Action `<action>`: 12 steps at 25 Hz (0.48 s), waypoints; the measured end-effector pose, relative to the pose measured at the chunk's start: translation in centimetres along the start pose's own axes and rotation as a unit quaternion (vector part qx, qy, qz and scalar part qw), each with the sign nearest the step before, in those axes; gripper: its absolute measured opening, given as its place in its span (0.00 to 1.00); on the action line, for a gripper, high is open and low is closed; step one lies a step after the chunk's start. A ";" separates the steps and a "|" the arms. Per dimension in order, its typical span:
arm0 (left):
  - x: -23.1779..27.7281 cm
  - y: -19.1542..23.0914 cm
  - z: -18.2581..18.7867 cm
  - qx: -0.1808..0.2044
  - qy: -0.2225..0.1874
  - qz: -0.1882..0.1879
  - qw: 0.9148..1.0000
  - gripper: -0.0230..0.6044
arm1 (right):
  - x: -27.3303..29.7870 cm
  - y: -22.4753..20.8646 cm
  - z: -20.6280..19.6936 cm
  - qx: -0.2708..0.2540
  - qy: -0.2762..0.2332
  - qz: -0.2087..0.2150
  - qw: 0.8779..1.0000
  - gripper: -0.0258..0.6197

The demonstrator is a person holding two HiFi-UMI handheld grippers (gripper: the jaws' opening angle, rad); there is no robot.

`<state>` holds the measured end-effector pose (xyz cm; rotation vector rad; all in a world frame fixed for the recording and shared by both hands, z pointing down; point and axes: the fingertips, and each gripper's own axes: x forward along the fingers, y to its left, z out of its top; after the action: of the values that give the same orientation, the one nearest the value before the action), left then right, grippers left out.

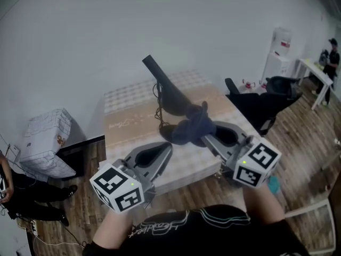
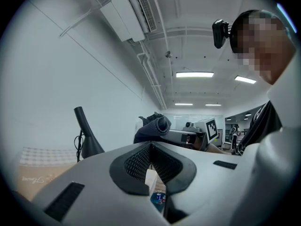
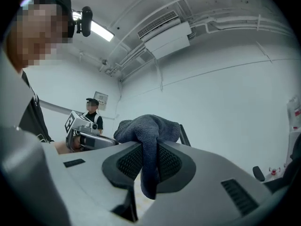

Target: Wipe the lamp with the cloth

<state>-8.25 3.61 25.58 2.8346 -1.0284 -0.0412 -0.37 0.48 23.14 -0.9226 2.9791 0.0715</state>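
The left gripper (image 1: 166, 147) is hovering with jaws closed on nothing, its view showing the black desk lamp (image 2: 88, 142) standing. The right gripper (image 1: 205, 138) is pinching the dark cloth (image 3: 149, 138); only the head view is showing it pressing against the lamp's stem.

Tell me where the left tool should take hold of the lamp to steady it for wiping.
Probably on the lamp, at its slim upper neck, coming from the left. The neck looks narrow enough for jaws, while the body flares wide lower down, and the cloth held in the right tool is at its lower right.
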 end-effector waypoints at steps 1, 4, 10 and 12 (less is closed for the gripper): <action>0.0 1.2 0.1 -0.001 0.000 -0.001 1.000 0.03 | 1.2 -0.4 0.0 -0.003 0.002 -0.003 1.000 0.13; -0.1 4.7 0.4 -0.004 -0.002 -0.002 1.000 0.03 | 4.6 -1.3 0.2 -0.016 0.008 -0.010 1.000 0.13; -0.5 11.0 0.5 -0.017 -0.007 -0.006 1.000 0.03 | 10.8 -2.2 0.8 -0.090 0.025 -0.030 0.995 0.13; -0.5 12.8 0.4 -0.018 -0.006 -0.009 1.000 0.03 | 12.7 -2.5 1.0 -0.115 0.029 -0.037 0.992 0.13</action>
<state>-16.88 -5.85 26.76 2.8137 -0.9941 -0.0775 -9.48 -8.70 21.66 -1.0739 3.0325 0.3998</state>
